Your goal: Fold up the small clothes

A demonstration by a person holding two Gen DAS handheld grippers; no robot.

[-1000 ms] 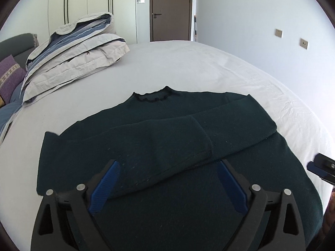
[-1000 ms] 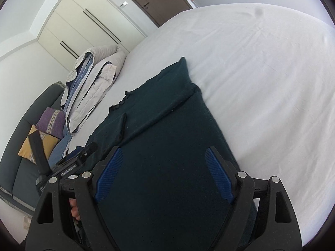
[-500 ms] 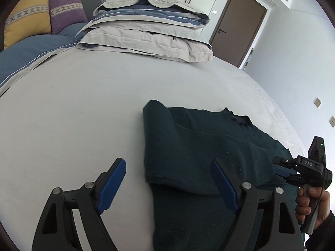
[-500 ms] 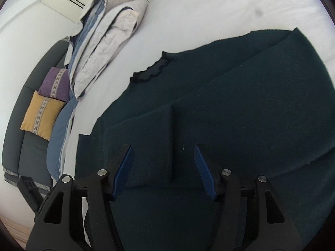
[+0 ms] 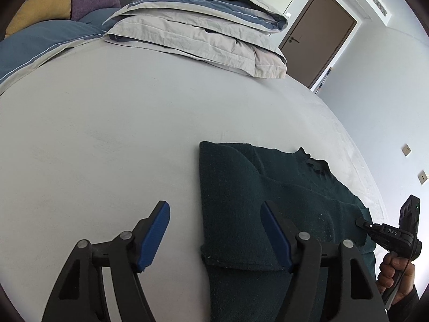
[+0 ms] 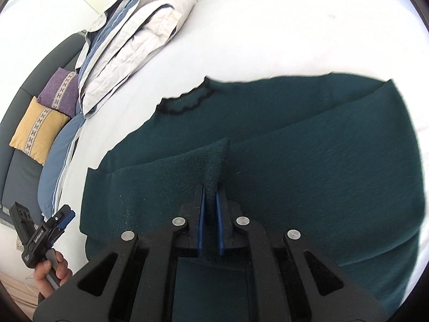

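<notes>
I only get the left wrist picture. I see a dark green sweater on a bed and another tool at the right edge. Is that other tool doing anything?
Observer: Yes. The right gripper is shut on the folded sleeve's cuff of the sweater.
Operator: Is the cuff lying flat?
Observer: No, it is pinched up into a small peak between the blue pads.
Operator: And my tool?
Observer: Your left gripper is open, straddling the sweater's left edge; from the right wrist view a bare hand holds its handle.
</notes>
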